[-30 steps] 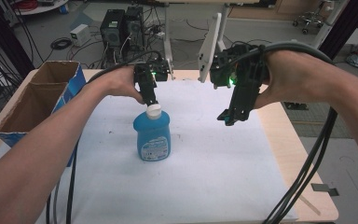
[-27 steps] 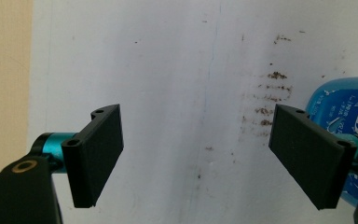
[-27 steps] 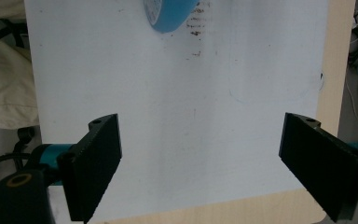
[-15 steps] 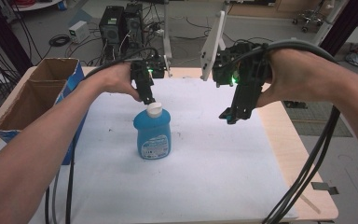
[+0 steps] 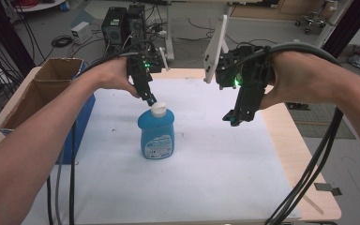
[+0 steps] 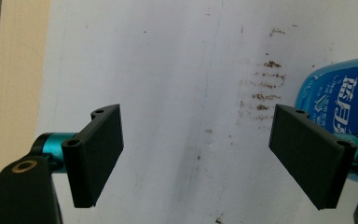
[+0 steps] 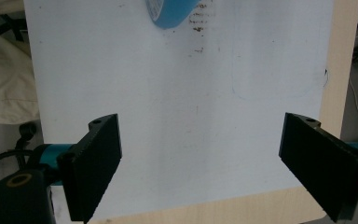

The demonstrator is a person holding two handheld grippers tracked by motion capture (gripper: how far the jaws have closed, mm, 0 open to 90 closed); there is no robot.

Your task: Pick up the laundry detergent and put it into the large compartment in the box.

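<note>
A blue detergent bottle (image 5: 156,136) with a white cap (image 5: 158,109) stands upright on the white mat (image 5: 215,178), left of centre. My left gripper (image 5: 150,98) hangs just behind and above the cap, jaws pointing down. In the left gripper view that gripper (image 6: 198,135) is open wide over bare mat, and the bottle's blue label (image 6: 340,98) lies beyond its right jaw, not between the jaws. My right gripper (image 5: 236,118) hovers over the mat to the right of the bottle. It too is open (image 7: 200,140) with nothing in it, the bottle (image 7: 172,11) far off.
An open cardboard box (image 5: 42,89) stands at the table's left edge, with a blue side (image 5: 83,117) facing the mat. Bare wooden table (image 5: 290,150) borders the mat on the right. Brown stains (image 6: 265,88) mark the mat near the bottle. Thick cables (image 5: 309,178) trail from both grippers.
The left gripper has drawn slightly up and back from the bottle cap. The right gripper and the bottle have hardly moved.
</note>
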